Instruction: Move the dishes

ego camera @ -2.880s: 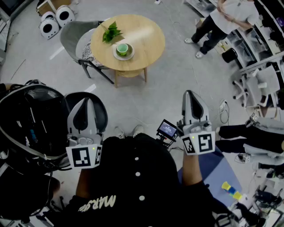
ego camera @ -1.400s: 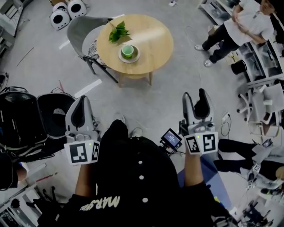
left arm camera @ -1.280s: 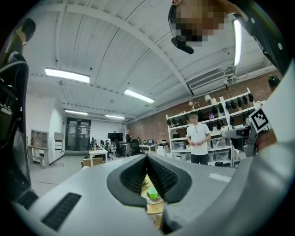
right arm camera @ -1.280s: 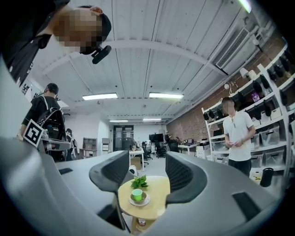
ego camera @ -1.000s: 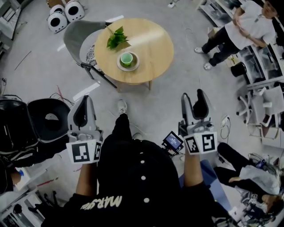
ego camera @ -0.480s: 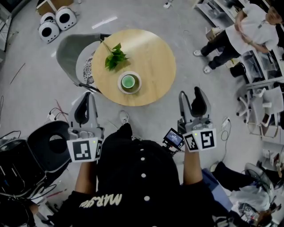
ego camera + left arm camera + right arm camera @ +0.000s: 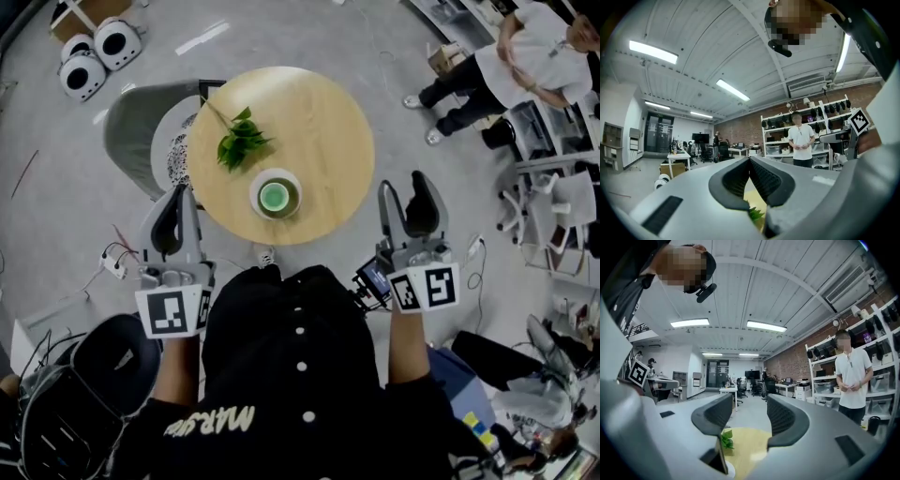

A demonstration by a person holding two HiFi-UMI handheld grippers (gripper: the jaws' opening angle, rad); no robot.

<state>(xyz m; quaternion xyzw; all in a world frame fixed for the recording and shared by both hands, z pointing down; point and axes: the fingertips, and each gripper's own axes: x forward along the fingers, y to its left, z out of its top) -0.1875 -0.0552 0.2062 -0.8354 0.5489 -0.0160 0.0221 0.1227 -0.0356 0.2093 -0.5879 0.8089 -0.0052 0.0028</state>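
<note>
A green cup on a white saucer [image 7: 276,196] stands near the front edge of the round wooden table [image 7: 319,112], with a leafy green sprig [image 7: 239,142] behind it. My left gripper [image 7: 178,194] hangs level just off the table's left front edge, jaws shut on nothing. My right gripper [image 7: 409,187] is held level off the table's right front edge, open and empty. In the left gripper view, the left gripper [image 7: 749,162] shows its pads meeting above the sprig [image 7: 757,216]. In the right gripper view, the right gripper [image 7: 750,405] frames the table [image 7: 752,444] and the sprig [image 7: 725,438].
A grey chair [image 7: 131,141] is tucked under the table's left side. Two white round devices [image 7: 89,56] sit on the floor at top left. A person [image 7: 525,52] stands at top right near shelving. A black round seat [image 7: 112,366] and cables lie at bottom left.
The table and its cup have come much nearer as the wearer walked up to it. Both grippers now flank its front edge. The jaws look unchanged.
</note>
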